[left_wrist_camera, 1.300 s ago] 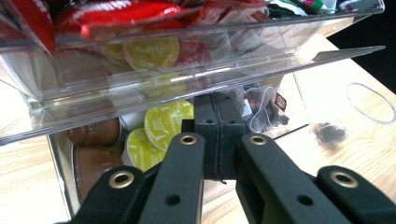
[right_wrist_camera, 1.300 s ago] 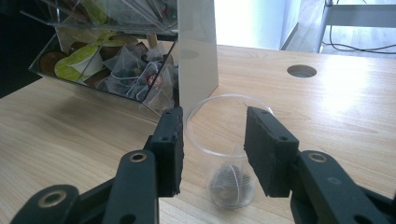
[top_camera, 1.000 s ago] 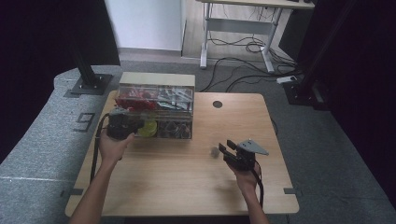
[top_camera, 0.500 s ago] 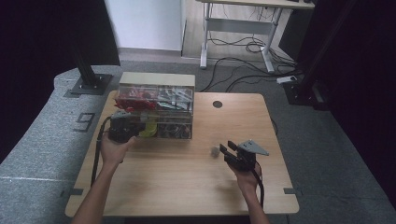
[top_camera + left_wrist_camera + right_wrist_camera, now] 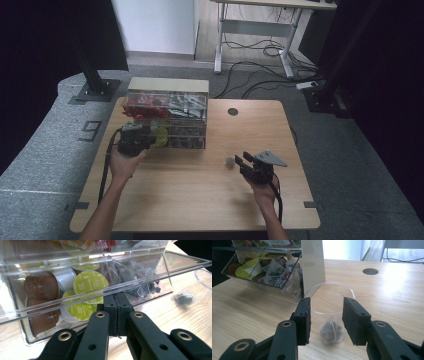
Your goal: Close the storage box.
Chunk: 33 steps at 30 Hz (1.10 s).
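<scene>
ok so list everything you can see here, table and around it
table: one, light wood, centre of the high view, round hole near its far edge
clear organiser box: one, transparent, far left of the table, lower drawer front tipped open
coffee capsules: several, lime-green lids and brown bodies, left part of the lower drawer
tea bags: a heap, sheer with dark filling, right part of the lower drawer
loose tea bag: one, on the table beside the box
red packets: several, upper tier, left
clear cup: one, transparent, tea bag inside, between the right tongs
desk frame and cables: grey floor beyond the table
left tongs: black, shut, at the drawer front
right tongs: black, around the cup
</scene>
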Available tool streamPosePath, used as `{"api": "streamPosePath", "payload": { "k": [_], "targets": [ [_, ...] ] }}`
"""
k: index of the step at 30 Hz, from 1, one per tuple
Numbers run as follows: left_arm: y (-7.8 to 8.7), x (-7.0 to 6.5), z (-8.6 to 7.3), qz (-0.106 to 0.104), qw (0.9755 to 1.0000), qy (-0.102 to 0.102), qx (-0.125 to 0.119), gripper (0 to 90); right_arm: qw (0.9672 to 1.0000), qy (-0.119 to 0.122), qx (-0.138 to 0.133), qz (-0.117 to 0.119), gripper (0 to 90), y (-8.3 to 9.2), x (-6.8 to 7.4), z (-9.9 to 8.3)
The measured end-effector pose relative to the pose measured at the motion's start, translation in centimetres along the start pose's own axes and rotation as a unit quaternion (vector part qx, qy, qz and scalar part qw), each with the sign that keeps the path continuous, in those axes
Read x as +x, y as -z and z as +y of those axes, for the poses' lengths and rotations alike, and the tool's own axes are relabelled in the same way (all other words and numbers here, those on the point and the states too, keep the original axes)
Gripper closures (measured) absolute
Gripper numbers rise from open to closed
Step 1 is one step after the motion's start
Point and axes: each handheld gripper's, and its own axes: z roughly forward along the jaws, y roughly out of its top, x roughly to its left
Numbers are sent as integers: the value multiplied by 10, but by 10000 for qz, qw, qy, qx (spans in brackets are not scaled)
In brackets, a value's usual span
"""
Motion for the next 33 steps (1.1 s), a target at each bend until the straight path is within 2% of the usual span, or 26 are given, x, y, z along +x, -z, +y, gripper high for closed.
{"api": "streamPosePath", "payload": {
  "k": [10,17,33],
  "targets": [
    [-1,1,-3,-22,10000,20,18,894,10000,-16,6,-8,579,2,-2,-1],
    [-7,4,-10,-92,9998,111,99,894,10000,-42,57,-6,581,0,-3,-3],
    [-16,4,-17,-91,9996,144,204,900,9999,-63,124,23,580,-1,-5,-6]
  ]
}}
